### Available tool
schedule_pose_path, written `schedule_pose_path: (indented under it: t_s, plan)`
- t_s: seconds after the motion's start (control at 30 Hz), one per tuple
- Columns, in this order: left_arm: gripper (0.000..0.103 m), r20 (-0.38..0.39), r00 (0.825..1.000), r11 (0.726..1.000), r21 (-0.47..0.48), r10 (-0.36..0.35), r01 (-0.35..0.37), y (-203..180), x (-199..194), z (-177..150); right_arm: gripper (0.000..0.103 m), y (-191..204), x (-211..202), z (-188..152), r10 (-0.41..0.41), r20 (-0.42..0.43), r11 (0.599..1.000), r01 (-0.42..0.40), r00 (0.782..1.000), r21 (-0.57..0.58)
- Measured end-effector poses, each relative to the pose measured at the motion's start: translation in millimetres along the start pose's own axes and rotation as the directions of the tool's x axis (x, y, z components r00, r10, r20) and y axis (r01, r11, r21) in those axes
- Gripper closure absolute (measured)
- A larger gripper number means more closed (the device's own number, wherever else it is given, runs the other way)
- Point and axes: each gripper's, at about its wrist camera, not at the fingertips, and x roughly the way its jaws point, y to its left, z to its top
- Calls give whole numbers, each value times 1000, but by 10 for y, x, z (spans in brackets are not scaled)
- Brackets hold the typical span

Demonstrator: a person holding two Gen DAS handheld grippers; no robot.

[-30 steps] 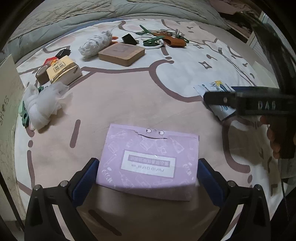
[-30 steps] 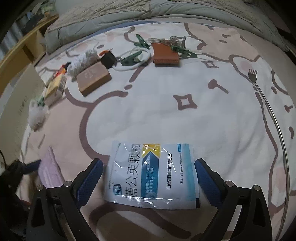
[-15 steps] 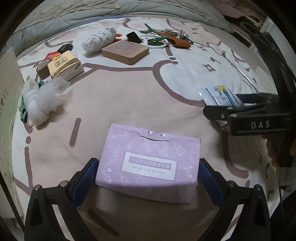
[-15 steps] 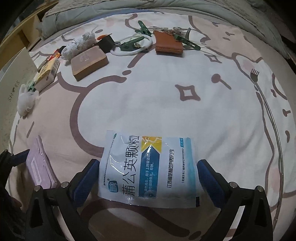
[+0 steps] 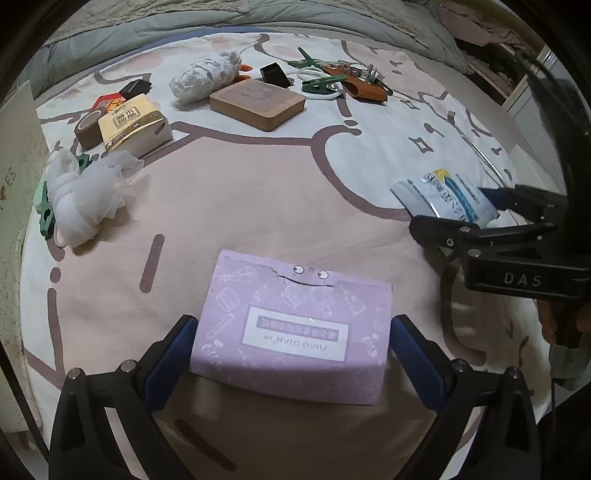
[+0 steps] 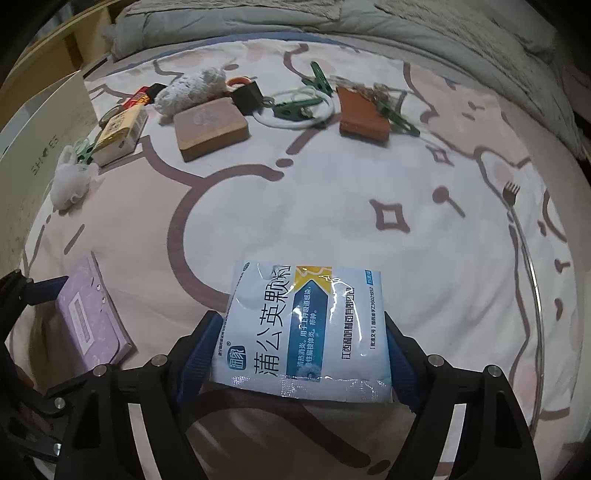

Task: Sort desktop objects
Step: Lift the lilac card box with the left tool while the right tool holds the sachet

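A patterned pink-and-white bedsheet spreads ahead of the claws. Beyond it lies a rumpled grey quilt. A white cardboard box stands far left.

Left wrist view: low and close over the bed, looking forward between its own jaws, which frame a purple packet at the bottom edge.
Right wrist view: same low, close angle, set further right, with a white-and-blue sachet between its jaws.
Shared ground: both see the wooden block, the far clutter, and each other's packet.
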Motion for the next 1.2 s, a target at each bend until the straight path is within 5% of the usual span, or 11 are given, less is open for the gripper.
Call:
schedule_pose_path:
  t_s: [0.33,0.8,1.2]
  plan:
    - [1,13,997,994,84,72,-72,-99,59,-57,21,16,-105,32,-2,53,1000,2,999,-3]
    - [3,38,997,997,28,72,-73,-41,-8,42,21,-50,-256,63,11,126,1000,-14,992,21]
    - [3,148,985,995,-63,86,-77,171,-324,258,21,-119,-453,171,6,214,997,-22,977,72]
